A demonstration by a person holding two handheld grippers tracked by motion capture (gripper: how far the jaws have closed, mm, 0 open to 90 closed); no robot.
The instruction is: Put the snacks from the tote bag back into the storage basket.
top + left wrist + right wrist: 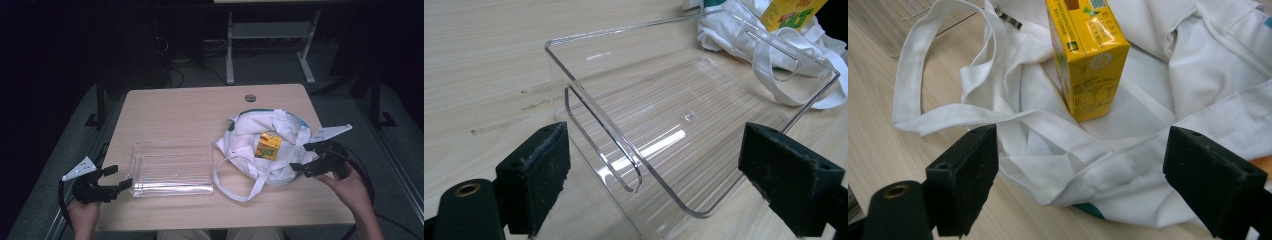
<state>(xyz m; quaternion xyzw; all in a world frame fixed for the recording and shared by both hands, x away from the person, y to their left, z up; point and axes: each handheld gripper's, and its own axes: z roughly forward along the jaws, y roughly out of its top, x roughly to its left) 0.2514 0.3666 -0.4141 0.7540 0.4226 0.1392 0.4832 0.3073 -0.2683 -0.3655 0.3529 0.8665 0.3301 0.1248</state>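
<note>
A yellow drink carton [268, 145] [1088, 55] stands in the folds of a crumpled white cloth bag [250, 132] [1198, 65] at the right of the table. To the bag's left lies a clear plastic tray [170, 170] [664, 115] with nothing in it. My right gripper [299, 156] [1083, 175] is open just off the bag's right edge and points at the carton, with only cloth between its jaws. At the tray's left end, my left gripper [121, 176] [659, 170] is open and faces the tray's near wall without touching it.
The bag's long white strap [240, 192] loops over the wood toward the front edge. A round cable hole [250, 97] sits near the table's far edge. Behind the table a white desk frame [230, 50] stands in the dark.
</note>
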